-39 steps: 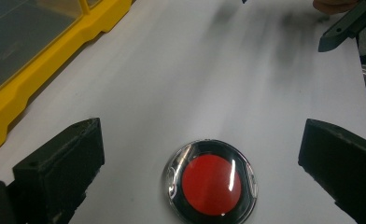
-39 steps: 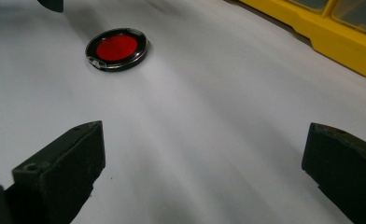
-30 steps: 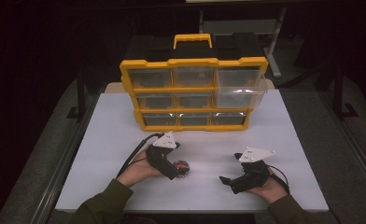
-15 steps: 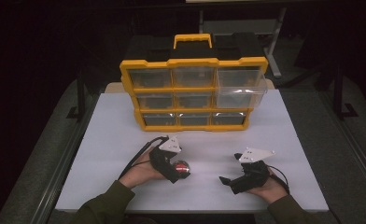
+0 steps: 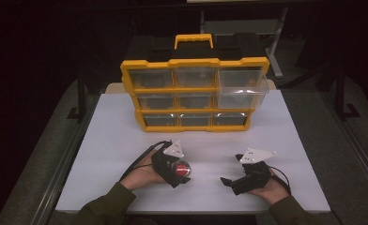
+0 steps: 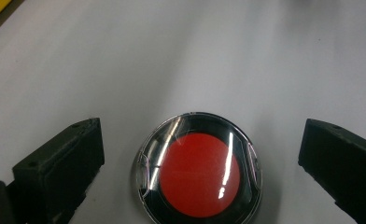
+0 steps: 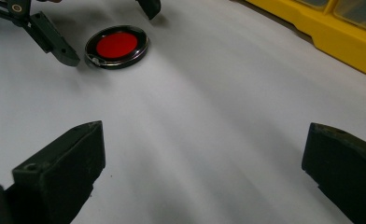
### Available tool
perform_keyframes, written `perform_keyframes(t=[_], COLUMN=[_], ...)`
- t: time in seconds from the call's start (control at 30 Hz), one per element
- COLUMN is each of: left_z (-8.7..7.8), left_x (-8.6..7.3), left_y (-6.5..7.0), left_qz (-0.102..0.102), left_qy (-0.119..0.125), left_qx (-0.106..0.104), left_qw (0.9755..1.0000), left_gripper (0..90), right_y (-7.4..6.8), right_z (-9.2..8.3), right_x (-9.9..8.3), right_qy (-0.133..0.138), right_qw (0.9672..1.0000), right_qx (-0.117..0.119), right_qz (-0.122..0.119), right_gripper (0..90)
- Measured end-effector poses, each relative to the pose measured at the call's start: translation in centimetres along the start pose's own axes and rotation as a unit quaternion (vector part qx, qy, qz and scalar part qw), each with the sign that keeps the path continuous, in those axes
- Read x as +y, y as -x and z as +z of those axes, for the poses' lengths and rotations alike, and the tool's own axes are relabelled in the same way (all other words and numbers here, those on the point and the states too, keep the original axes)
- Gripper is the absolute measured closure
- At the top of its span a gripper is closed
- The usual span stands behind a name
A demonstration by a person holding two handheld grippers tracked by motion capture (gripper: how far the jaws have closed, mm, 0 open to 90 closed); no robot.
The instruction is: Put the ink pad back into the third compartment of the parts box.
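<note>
Left gripper view: left gripper (image 6: 197, 158) straddling a small round red-faced disc (image 6: 200, 175), jaws spread wide, touching nothing, disc lying flat on the white table (image 6: 195, 56) between them. Right gripper (image 7: 204, 168) hovering nearby, likewise gaping and empty. Farther back, standing upright, a yellow drawer organizer (image 5: 195, 93). Probably handling light, rigid and slippery given the glossy clear rim; likely needing gripping across opposite edges.
</note>
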State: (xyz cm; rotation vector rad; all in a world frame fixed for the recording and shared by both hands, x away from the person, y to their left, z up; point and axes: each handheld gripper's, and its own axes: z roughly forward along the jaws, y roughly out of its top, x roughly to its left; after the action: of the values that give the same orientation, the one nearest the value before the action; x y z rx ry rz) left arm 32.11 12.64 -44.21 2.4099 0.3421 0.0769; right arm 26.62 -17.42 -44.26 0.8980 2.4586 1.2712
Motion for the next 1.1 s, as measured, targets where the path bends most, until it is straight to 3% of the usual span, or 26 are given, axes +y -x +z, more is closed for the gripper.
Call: perform_keyframes(t=[0.57,1.1], left_z=[0.41,0.12], left_x=[-0.27,-0.44], left_y=[0.13,0.08], left_qz=[0.01,0.001], left_qy=[-0.025,-0.02], left_qx=[0.002,0.002], left_qw=[0.9996,0.9998], left_gripper=[0.1,14.7], right_y=[0.02,0.06], right_z=[-0.03,-0.05], right_x=[-0.01,-0.01], right_qy=[0.001,0.001], right_qw=[1.0,1.0], right_qx=[0.0,0.0], right_qz=[0.002,0.004], right_gripper=[0.0,0.0])
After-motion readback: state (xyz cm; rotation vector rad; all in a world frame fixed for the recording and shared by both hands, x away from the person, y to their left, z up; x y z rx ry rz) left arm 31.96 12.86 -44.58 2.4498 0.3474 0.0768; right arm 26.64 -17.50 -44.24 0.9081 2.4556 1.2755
